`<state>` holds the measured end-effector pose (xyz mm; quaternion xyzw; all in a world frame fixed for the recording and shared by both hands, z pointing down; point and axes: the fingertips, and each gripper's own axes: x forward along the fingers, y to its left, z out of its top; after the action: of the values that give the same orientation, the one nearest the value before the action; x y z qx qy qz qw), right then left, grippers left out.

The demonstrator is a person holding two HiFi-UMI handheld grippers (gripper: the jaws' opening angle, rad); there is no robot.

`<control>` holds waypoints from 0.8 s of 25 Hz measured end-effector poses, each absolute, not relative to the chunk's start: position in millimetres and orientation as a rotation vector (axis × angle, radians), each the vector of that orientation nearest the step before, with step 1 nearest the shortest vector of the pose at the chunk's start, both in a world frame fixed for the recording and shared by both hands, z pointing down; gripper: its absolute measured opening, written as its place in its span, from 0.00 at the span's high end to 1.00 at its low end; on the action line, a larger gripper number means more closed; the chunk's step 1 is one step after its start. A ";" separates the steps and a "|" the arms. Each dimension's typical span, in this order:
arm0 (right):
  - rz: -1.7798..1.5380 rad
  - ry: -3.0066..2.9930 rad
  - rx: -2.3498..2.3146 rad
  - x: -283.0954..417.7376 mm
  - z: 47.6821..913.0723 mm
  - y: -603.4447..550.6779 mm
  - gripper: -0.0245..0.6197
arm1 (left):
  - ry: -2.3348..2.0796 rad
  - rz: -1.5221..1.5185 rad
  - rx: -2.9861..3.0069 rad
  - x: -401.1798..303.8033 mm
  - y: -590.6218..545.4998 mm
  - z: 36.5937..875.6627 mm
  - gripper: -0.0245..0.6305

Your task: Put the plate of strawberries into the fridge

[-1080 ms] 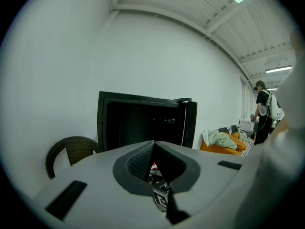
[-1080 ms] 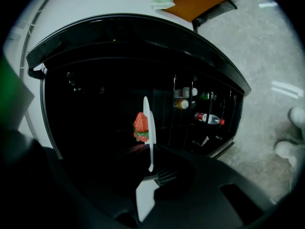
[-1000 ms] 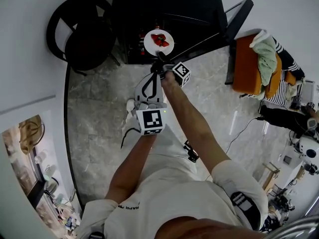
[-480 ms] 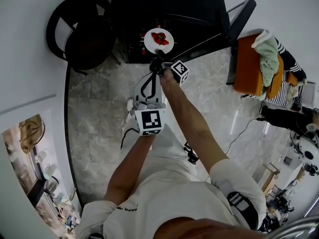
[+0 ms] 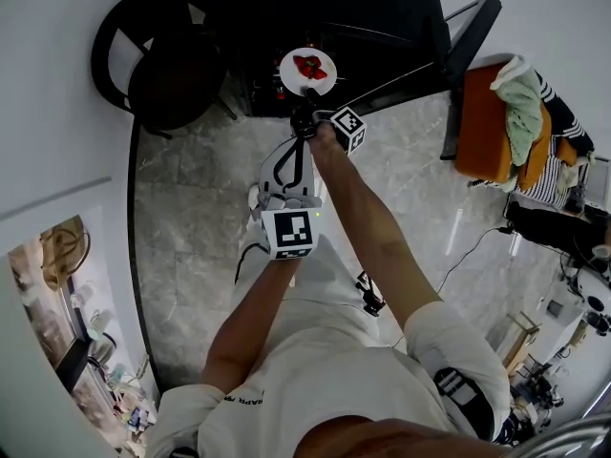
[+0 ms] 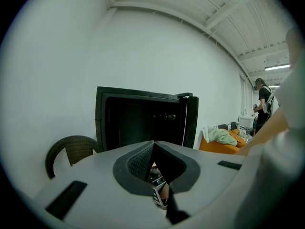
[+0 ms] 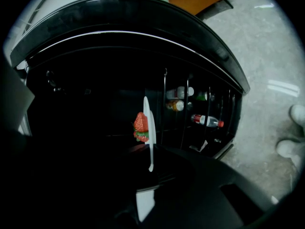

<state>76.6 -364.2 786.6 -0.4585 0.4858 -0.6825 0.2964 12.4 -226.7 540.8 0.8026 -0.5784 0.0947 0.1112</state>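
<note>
We moved the round white plate [image 5: 294,83] of red strawberries [image 5: 309,66] toward twelve o'clock, nearly into the black fridge [image 5: 382,17]. Our right gripper [image 5: 307,103] has its fingers gripping the plate; the left gripper [image 6: 154,143] has its fingers closed on nothing.

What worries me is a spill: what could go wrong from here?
1. The right gripper pinches the plate only by its rim, so a tilt might roll the strawberries off.
2. Going into the dark fridge, the plate might knock the racked bottles.
</note>
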 end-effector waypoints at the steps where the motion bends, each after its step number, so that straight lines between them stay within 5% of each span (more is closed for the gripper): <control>1: -1.815 1.284 -1.222 77.7 788.4 -364.7 0.93 | -1.696 0.280 2.357 13.1 -226.5 541.8 0.96; 20: -1.831 1.250 -1.227 82.8 810.1 -371.7 0.93 | -1.691 0.280 2.349 9.7 -227.4 547.9 0.96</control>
<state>82.8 -371.7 810.1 -0.4619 0.4709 -0.6894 0.2994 9.7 -227.4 547.9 0.8024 -0.5774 0.0958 0.1166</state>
